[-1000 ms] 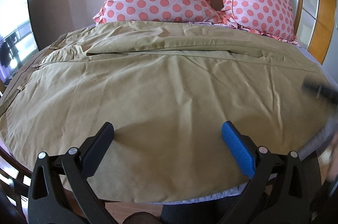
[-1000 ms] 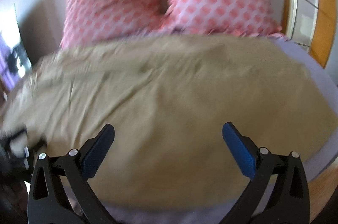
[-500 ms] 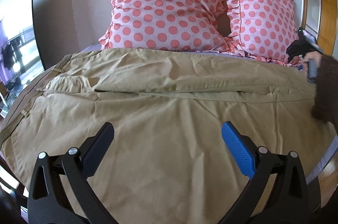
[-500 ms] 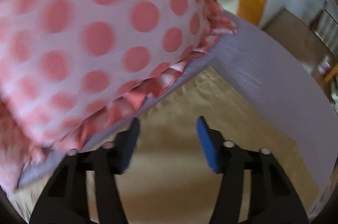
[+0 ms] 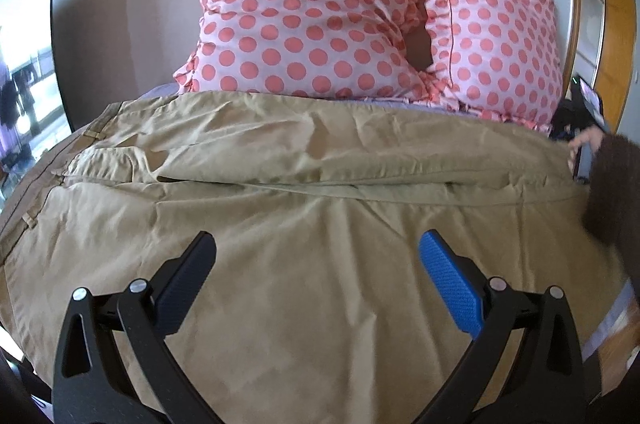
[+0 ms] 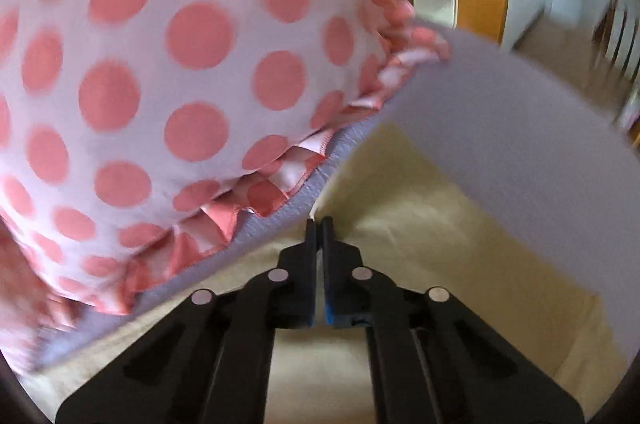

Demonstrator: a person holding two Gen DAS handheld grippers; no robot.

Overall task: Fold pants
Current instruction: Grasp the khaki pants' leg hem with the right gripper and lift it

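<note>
Khaki pants (image 5: 304,224) lie spread sideways across the bed, waistband at the left, one leg lying behind the other. My left gripper (image 5: 316,256) is open and empty, hovering over the near leg's middle. My right gripper (image 6: 319,224) is shut on the far edge of the pants (image 6: 420,244) at the leg end, next to the pillow's ruffle. In the left wrist view the right gripper (image 5: 582,144) and the hand holding it show at the far right edge of the pants.
Two pink polka-dot pillows (image 5: 304,16) (image 6: 168,72) stand against the wall behind the pants. A lavender sheet (image 6: 520,128) covers the bed. A wooden door frame (image 5: 616,24) is at the right, a window (image 5: 24,112) at the left.
My right gripper swung to the far right edge of the pants by the pillow and closed on the fabric. My left gripper moved forward over the pants, still open.
</note>
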